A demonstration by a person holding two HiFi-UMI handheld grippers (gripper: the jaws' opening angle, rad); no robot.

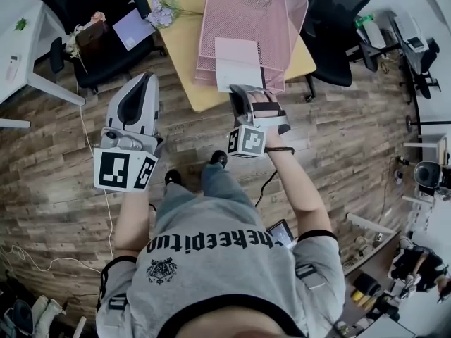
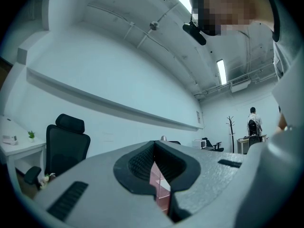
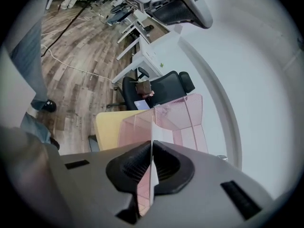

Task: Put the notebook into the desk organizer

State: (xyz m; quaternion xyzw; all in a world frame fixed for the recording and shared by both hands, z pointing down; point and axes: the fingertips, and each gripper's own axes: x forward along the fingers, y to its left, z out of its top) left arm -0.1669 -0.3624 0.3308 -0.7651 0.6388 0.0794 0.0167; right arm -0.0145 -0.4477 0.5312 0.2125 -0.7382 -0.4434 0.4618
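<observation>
Notebook [image 1: 236, 60] pinched by right gripper [image 1: 241, 90] at organizer [image 1: 282, 16] front; left gripper [image 1: 146, 82] left of organizer, jaws pressed together, empty.

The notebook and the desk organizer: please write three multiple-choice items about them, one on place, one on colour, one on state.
1. Where does the desk organizer stand? A) on the yellow table B) on the floor C) on a chair
2. What colour is its mesh? A) black B) pink C) green
3. What state is the right gripper in? A) open, empty B) shut on a flower C) shut on the notebook
Key: 1 A, it sits on the tabletop; 2 B, pink wire in the head view; 3 C, its jaws pinch the notebook's edge.
</observation>
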